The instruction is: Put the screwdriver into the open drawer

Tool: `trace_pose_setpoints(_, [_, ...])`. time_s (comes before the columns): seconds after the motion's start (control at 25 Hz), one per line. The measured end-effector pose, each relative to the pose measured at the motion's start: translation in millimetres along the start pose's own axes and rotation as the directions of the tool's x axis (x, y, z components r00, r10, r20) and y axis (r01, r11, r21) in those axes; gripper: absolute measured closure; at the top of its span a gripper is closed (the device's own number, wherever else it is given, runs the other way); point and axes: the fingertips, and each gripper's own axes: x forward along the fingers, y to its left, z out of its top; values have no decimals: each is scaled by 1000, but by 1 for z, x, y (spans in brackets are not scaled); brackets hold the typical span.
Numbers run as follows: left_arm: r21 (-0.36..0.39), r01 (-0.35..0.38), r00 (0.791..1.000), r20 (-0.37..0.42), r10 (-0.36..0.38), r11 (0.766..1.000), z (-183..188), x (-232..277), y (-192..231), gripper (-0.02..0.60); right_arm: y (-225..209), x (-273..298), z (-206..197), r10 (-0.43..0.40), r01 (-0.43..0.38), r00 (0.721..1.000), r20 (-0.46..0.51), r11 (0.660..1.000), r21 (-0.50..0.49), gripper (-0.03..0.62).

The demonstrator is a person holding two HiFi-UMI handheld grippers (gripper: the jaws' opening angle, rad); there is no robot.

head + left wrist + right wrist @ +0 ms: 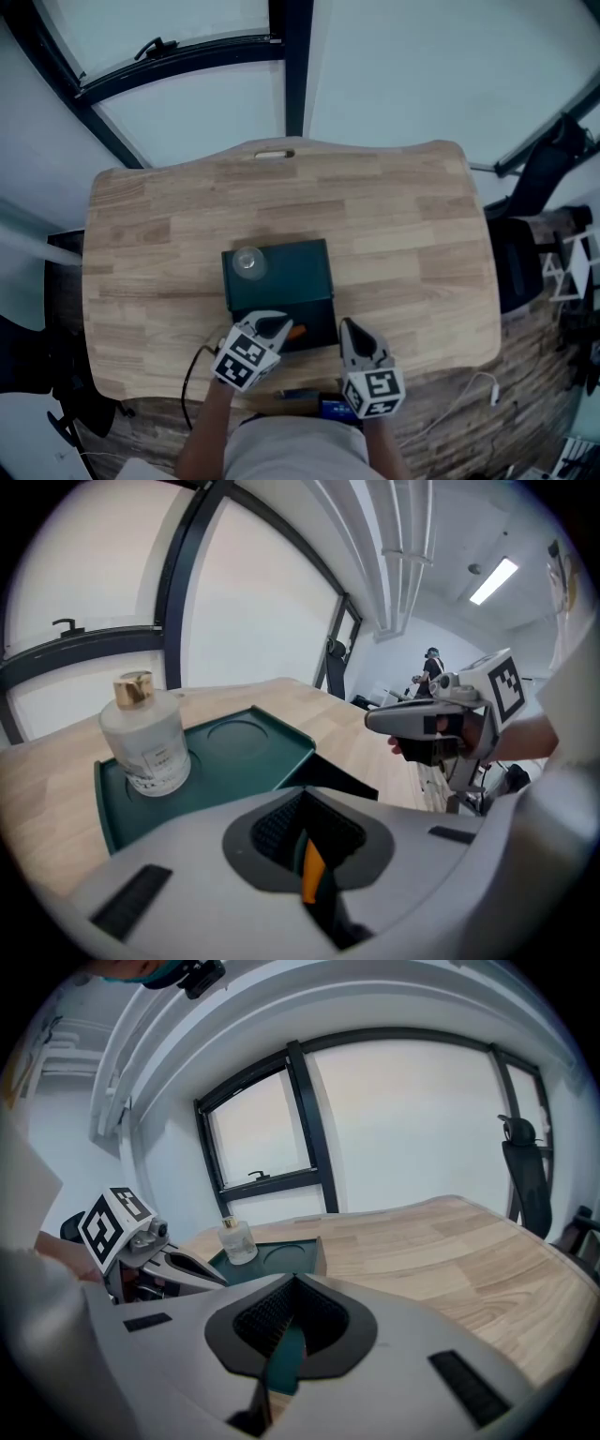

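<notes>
A dark green drawer box (281, 272) stands mid-table, its drawer (317, 323) pulled out toward me, dark inside. A clear bottle (247, 262) with a gold cap stands on the box top. My left gripper (281, 328) hovers at the drawer's front left, shut on the screwdriver (296, 331), whose orange handle pokes out. In the left gripper view the orange screwdriver (312, 874) sits pinched between the jaws, with the bottle (145, 738) and box top (234, 757) beyond. My right gripper (350, 330) is shut and empty just right of the drawer.
A black cable (192, 370) loops off the table's near left edge and a white cable (478, 380) lies at the near right. A small blue item (333, 405) sits at the table's front edge. A black office chair (553, 159) stands right of the table.
</notes>
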Motion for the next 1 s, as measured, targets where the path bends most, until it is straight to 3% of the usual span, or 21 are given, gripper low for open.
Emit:
trace_pose_setpoints(0.32, [-24, -124, 983, 136, 126, 992, 18, -35, 5, 583, 16, -15, 19, 17, -15, 998, 59, 999, -36, 597])
trace_pose_setpoints(0.68, [-26, -251, 927, 283, 248, 968, 40, -84, -9, 583, 40, -46, 38, 39, -27, 989, 140, 996, -87, 597])
trace_pose_setpoints(1.0, [-20, -306, 880, 374, 291, 952, 48, -127, -32, 583, 60, -74, 44, 52, -31, 979, 197, 993, -110, 597])
